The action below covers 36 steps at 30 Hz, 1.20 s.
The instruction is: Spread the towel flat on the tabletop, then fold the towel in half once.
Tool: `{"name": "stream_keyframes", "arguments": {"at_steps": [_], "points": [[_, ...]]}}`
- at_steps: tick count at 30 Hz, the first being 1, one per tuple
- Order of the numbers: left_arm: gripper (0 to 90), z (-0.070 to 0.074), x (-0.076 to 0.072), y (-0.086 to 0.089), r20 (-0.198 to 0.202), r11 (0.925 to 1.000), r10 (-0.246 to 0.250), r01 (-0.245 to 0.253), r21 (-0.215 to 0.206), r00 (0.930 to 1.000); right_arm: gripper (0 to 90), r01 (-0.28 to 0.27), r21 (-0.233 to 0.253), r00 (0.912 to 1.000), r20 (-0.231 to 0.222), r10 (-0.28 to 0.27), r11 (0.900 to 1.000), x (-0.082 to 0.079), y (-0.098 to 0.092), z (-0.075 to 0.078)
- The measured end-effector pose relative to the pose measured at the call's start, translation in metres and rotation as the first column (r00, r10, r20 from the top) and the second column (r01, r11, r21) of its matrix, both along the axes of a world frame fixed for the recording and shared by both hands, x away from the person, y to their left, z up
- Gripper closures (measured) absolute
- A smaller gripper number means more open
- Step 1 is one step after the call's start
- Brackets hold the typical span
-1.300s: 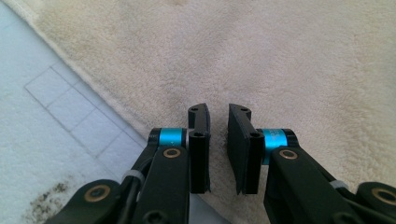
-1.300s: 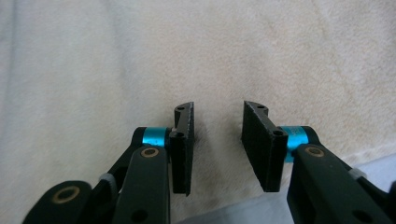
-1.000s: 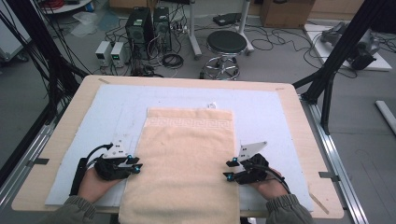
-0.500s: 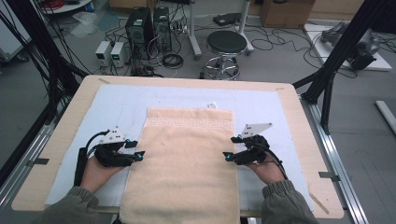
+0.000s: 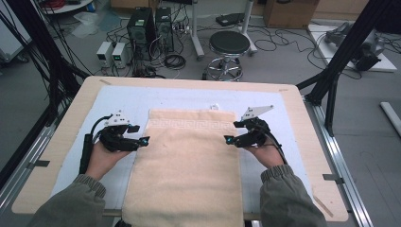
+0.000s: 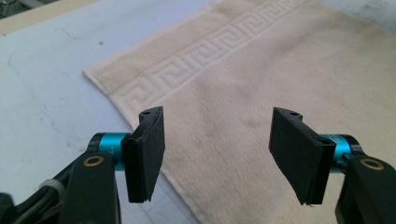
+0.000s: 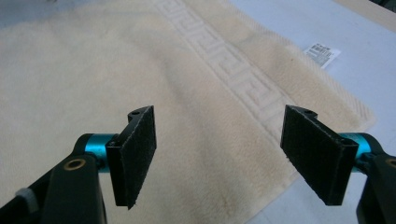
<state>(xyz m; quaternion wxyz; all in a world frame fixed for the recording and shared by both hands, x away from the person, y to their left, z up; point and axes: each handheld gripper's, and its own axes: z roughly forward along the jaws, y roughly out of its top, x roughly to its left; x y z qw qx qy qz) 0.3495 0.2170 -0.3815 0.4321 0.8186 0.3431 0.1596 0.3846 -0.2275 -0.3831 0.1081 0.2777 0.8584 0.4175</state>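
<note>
While a cream towel (image 5: pixel 189 165) lies flat down the middle of the table (image 5: pixel 66 118), the left gripper (image 5: pixel 143 140) and right gripper (image 5: pixel 229 140) flank its long edges. Each gripper view shows jaws spread wide, apparently just above the cloth, plus a label (image 7: pixel 322 52) near one corner.

The towel (image 5: pixel 187 161) under me is soft, matt beige terry cloth with a raised key-pattern band. My fingers (image 6: pixel 147 149) wear rough matt black pads on glossy teal metal. The desk (image 5: pixel 66 127) edge looks like pale wood.
</note>
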Motion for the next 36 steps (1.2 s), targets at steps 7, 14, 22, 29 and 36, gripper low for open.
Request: {"name": "stream_keyframes", "arguments": {"at_steps": [7, 14, 22, 29, 36], "points": [[36.5, 0.014, 0.009, -0.003, 0.025, 0.9999, 0.011, -0.011, 0.006, 0.9996, 26.4, 0.022, 0.003, 0.9997, 0.007, -0.022, 1.000, 0.011, -0.002, 0.011], [37.1, 0.015, 0.015, -0.001, 0.013, 0.9997, 0.026, -0.026, -0.002, 0.9996, 26.4, 0.036, -0.002, 0.9993, 0.010, -0.036, 0.999, 0.017, -0.005, 0.013], [37.3, 0.014, 0.020, 0.001, 0.010, 0.9996, 0.027, -0.027, 0.004, 0.9996, 26.4, 0.048, -0.014, 0.9988, -0.003, -0.049, 0.999, 0.021, -0.005, 0.010], [37.3, 0.018, 0.025, 0.002, 0.021, 0.9991, 0.042, -0.042, -0.010, 0.9989, 26.4, 0.048, -0.024, 0.9988, 0.006, -0.048, 0.999, 0.024, -0.006, 0.016], [37.9, 0.019, 0.042, 0.000, 0.012, 0.9974, 0.064, -0.063, -0.033, 0.9979, 26.5, 0.055, -0.034, 0.9984, 0.017, -0.055, 0.998, 0.037, -0.002, 0.026]]}}
